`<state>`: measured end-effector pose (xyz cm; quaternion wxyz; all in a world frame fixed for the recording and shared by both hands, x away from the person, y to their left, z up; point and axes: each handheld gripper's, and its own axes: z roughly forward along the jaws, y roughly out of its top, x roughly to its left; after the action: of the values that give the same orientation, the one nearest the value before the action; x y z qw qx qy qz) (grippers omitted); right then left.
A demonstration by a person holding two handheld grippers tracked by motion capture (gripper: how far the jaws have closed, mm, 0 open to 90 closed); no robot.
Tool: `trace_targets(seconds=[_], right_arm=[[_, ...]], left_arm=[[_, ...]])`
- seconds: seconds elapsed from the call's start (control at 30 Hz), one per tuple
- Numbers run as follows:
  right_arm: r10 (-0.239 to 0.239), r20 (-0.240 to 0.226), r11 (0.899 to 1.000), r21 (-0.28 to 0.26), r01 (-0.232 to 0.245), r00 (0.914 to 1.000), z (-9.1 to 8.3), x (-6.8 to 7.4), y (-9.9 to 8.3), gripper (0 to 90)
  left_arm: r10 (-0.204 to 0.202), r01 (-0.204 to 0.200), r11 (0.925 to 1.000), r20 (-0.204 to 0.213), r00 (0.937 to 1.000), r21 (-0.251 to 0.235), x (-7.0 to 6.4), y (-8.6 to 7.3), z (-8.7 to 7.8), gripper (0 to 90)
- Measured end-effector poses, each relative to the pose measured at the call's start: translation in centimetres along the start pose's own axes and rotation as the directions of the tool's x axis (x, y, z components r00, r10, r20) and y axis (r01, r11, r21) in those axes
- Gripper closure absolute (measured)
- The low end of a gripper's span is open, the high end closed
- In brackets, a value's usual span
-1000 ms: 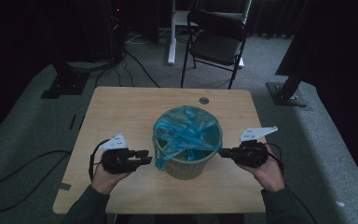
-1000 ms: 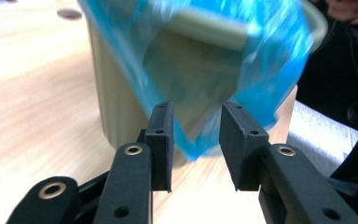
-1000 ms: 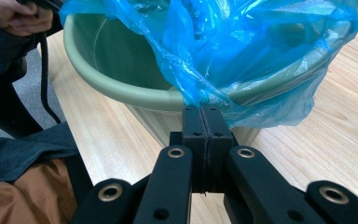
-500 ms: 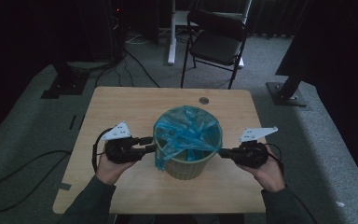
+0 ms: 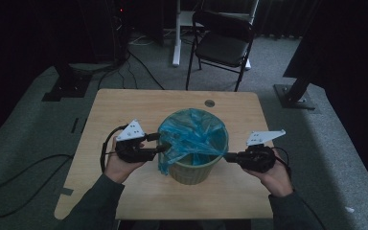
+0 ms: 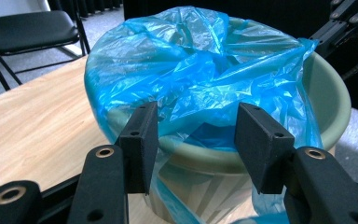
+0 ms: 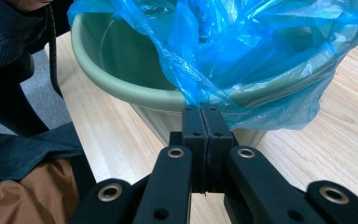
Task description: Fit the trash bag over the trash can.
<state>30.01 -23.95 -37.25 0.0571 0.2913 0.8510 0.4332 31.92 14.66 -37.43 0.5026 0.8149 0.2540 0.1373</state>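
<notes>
A pale green bin (image 5: 191, 170) stands mid-table with a crumpled blue plastic bag (image 5: 191, 136) lining it and hanging over the rim. My left gripper (image 5: 162, 143) is at the bin's left rim, open, its jaws either side of the bag's overhang (image 6: 200, 121) above the rim (image 6: 205, 156). My right gripper (image 5: 226, 156) is at the bin's right rim, shut on a pinch of the blue bag (image 7: 193, 93) just outside the green rim (image 7: 135, 91).
The bin sits on a wooden table (image 5: 124, 110) with a round hole (image 5: 210, 103) near its far edge. A black folding chair (image 5: 225, 43) stands beyond the table on grey carpet. Cables (image 5: 14, 182) lie on the floor at left.
My left gripper has moved up and right, from beside the bin's wall to the bag at its left rim. The right gripper has stayed shut on the bag.
</notes>
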Motion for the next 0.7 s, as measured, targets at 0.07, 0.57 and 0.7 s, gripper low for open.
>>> trace_targets(seconds=[0.07, 0.57, 0.7], right_arm=[[0.0, 0.0, 1.0, 0.0, 0.0, 1.0, 0.0, 0.0, 0.0, 90.0], [0.0, 0.004, 1.0, -0.001, 0.0, 1.0, -0.1, 0.0, -0.1, 90.0], [-0.002, 0.004, 1.0, -0.002, 0.002, 1.0, -0.1, 0.1, -0.2, 90.0]], left_arm=[[0.015, -0.015, 0.9998, -0.008, 0.9998, 0.011, -0.1, 0.2, 0.3, 50.3], [0.029, -0.029, 0.9995, -0.022, 0.9993, 0.011, -0.5, 0.0, 0.5, 90.0], [0.012, -0.012, 0.9999, -0.009, 0.9999, -0.01, -0.3, -0.4, -0.1, 90.0]])
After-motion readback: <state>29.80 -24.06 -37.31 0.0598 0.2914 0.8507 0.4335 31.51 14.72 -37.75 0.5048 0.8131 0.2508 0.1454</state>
